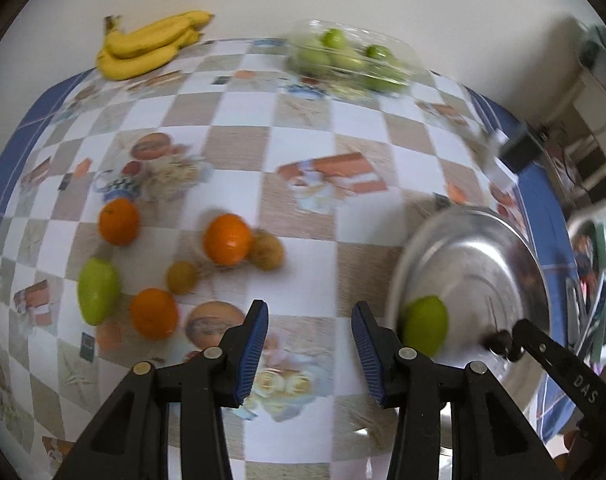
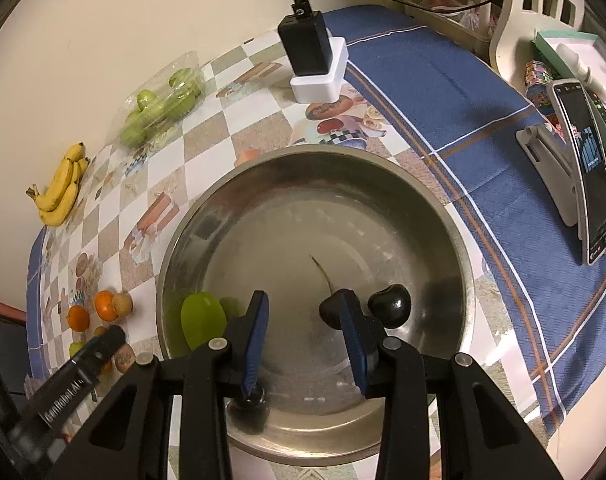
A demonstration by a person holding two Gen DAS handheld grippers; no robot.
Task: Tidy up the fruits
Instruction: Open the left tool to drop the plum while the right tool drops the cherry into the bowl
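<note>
Left tool (image 1: 311, 344) has its jaws spread, nothing between the blue pads, hovering over the checkered-cloth surface (image 1: 239, 148) just beside the round steel bowl (image 1: 475, 240). Right tool (image 2: 303, 340) is also parted and empty, held above the bowl, its right pad overlapping a dark stemmed cherry (image 2: 331, 310); contact unclear. A second dark cherry (image 2: 389, 306) and a green oval fruit (image 2: 203, 320) lie in the bowl. Three oranges (image 1: 227, 239), another green fruit (image 1: 98, 291) and small brown fruits (image 1: 267, 250) sit on the surface left of the bowl. Yellow bananas (image 1: 151, 44) and a clear tray of green fruits (image 1: 351, 60) are at the far edge.
</note>
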